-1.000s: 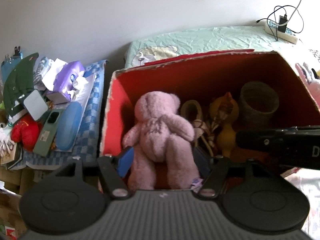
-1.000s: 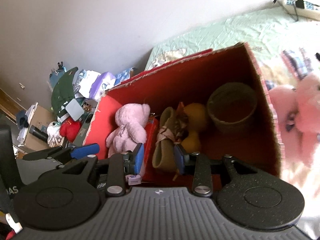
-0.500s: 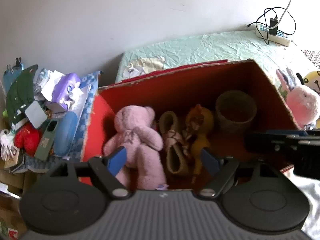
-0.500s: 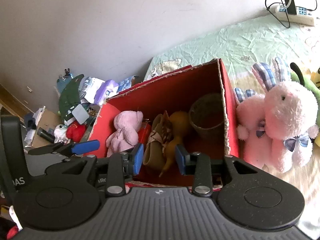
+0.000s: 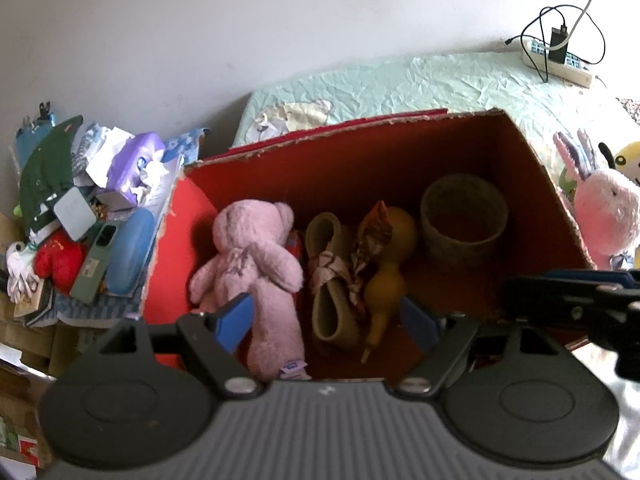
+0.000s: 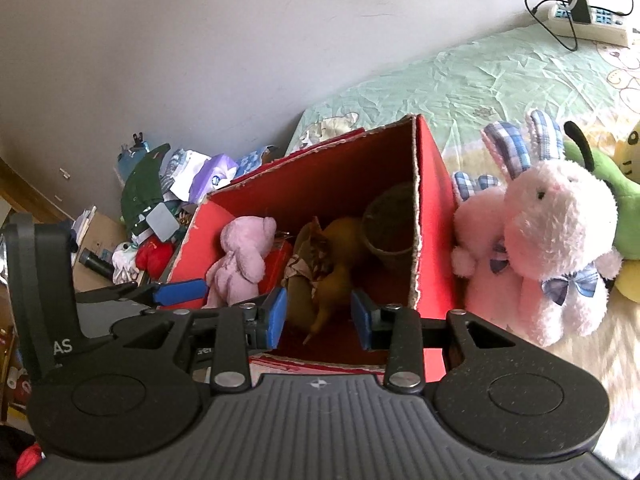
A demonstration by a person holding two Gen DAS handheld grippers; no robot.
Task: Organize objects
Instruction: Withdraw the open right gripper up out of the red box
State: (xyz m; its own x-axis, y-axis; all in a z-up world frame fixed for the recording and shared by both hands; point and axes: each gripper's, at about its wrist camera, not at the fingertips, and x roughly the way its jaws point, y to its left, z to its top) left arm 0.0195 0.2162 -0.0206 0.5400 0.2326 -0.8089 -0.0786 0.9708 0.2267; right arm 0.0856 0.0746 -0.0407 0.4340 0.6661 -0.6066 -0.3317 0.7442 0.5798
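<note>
On the bed: red box point(image 5: 532, 168), open at the top, standing on the green sheet point(image 5: 440, 80) against the wall.
Box contents: pink teddy bear point(image 5: 252, 264) at the left, tan shoe point(image 5: 328, 288) beside it, yellow gourd-shaped toy point(image 5: 386, 276) touching the shoe, round woven pot point(image 5: 464, 216) at the right.
Left wrist view only: all four things in the box seen in full from above; blue case point(image 5: 130, 252) and green phone point(image 5: 94, 264) in the clutter pile left of the box.
Right wrist view only: whole pink plush rabbit point(image 6: 552, 248) standing just outside the box's right wall, with a green plush point(image 6: 624, 208) behind it; the box's outer red side.
Left gripper point(image 5: 328, 320): jaws spread wide and empty, above the near edge of the box, the teddy's legs and the shoe showing between its blue pads.
Right gripper point(image 6: 318, 314): jaws partly open, gripping nothing, the gourd toy's tip seen between them below; the rabbit lies well to its right.
</note>
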